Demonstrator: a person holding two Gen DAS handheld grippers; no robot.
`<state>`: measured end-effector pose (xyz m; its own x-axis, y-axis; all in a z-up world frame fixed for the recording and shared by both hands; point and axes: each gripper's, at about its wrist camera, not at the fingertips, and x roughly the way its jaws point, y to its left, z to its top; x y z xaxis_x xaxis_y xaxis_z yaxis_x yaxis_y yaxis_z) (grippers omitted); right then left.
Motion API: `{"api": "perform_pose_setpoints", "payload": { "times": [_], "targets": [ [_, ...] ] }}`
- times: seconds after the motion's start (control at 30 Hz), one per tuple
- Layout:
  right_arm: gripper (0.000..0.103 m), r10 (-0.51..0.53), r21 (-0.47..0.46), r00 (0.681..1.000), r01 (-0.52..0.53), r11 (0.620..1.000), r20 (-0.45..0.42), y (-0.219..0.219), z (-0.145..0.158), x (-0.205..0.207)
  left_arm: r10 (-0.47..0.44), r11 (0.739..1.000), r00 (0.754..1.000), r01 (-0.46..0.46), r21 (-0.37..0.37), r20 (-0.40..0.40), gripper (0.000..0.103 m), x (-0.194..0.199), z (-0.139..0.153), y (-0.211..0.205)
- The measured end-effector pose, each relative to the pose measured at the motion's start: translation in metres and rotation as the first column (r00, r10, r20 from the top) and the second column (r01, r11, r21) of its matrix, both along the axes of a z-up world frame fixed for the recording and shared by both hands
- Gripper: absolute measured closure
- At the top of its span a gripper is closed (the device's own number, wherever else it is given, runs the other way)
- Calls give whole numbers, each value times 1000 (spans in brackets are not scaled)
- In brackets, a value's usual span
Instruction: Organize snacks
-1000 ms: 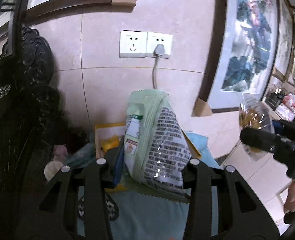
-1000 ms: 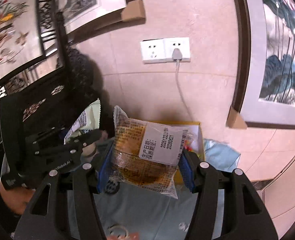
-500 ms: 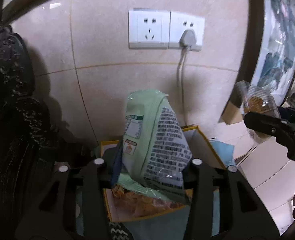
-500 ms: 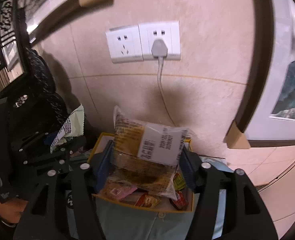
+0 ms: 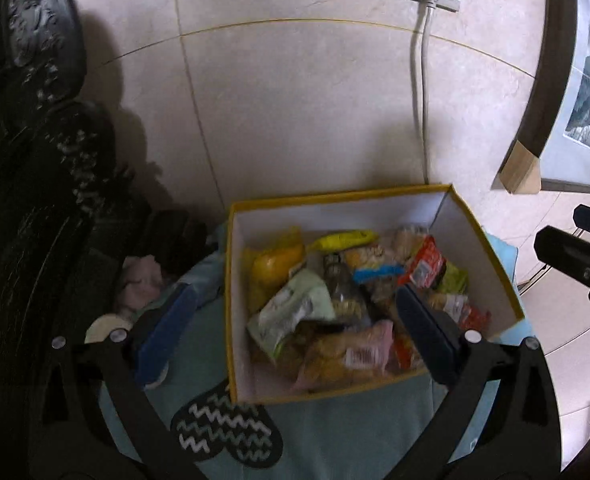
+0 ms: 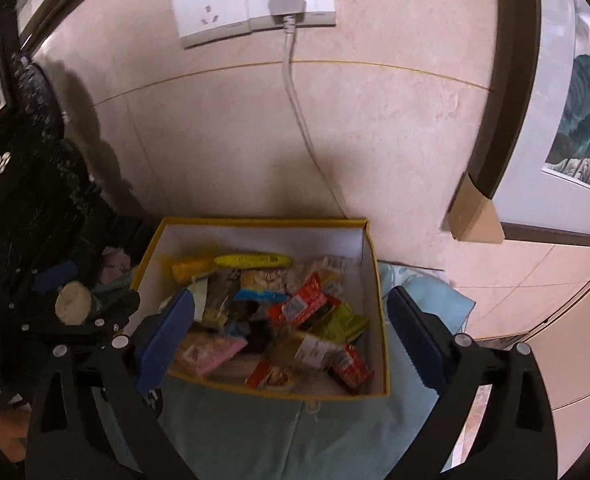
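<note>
Grippers tilt steeply down over a yellow-rimmed cardboard box with white inner walls (image 5: 475, 240) — both jaws have just been opening and now stand wide, nothing between the pads. The left gripper (image 5: 295, 336) straddles the box's near left corner, its blue-padded fingers (image 5: 427, 336) low over the heap. A pale green snack packet (image 5: 295, 312) lies loose among the other wrappers inside. The right gripper (image 6: 291, 336) hangs over the same box, a clear-wrapped golden snack with a white label (image 6: 299, 346) lying below it. The box sits on teal cloth (image 6: 255, 432) against a tiled wall.
</note>
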<state>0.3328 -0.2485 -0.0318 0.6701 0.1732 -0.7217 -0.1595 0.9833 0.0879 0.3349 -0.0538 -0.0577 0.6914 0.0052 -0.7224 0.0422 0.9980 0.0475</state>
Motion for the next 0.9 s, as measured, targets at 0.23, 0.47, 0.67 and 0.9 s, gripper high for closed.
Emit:
{"api": "perform_pose_setpoints", "payload": {
  "times": [0.23,0.47,0.67,0.9],
  "targets": [
    [6,-2,8,1000,2,1000,3,3,10,-56,-43,999,998,43,20,38,2,-63,17,-5],
    [6,-26,-11,999,26,1000,28,2,24,-145,-8,998,1000,9,-58,24,2,-143,36,-3],
    [5,-57,-55,996,61,997,67,-3,34,-227,-41,997,998,43,-64,38,2,-216,43,-1],
    [3,-77,-44,994,81,996,83,-2,38,-315,-89,994,990,95,-57,108,2,-291,65,11]
  ]
}}
